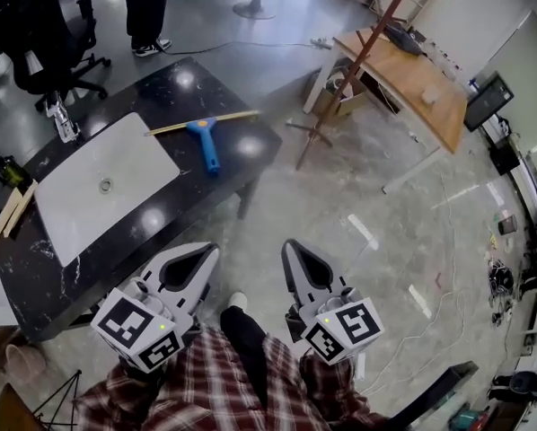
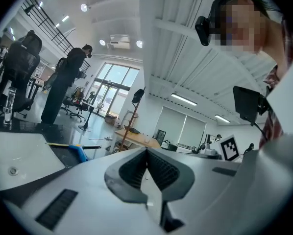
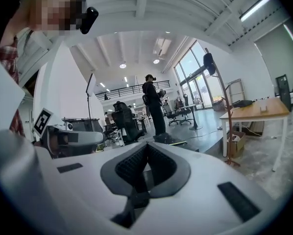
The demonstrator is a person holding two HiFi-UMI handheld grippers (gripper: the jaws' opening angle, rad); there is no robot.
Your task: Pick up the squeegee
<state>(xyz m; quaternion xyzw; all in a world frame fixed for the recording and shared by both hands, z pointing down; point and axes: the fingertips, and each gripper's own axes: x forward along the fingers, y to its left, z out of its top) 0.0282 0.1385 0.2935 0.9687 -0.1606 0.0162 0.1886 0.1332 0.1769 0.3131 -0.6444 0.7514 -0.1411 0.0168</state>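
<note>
A squeegee [image 1: 206, 140] with a blue handle and a long pale blade lies on the black table [image 1: 242, 133] near its far right corner. In the left gripper view the squeegee [image 2: 78, 151] shows as a blue piece low at the left. Both grippers hang over the floor, short of the table and well apart from the squeegee. My left gripper [image 1: 201, 257] is shut with nothing in it, its tips met [image 2: 147, 151]. My right gripper [image 1: 291, 248] is shut and empty too [image 3: 146, 146].
A white sink basin [image 1: 102, 185] is set into the table beside the squeegee. A wooden desk [image 1: 403, 74] and a coat stand [image 1: 340, 88] are at the right. An office chair [image 1: 44, 43] and a standing person [image 1: 147, 12] are beyond the table. Cables [image 1: 430, 303] lie on the floor.
</note>
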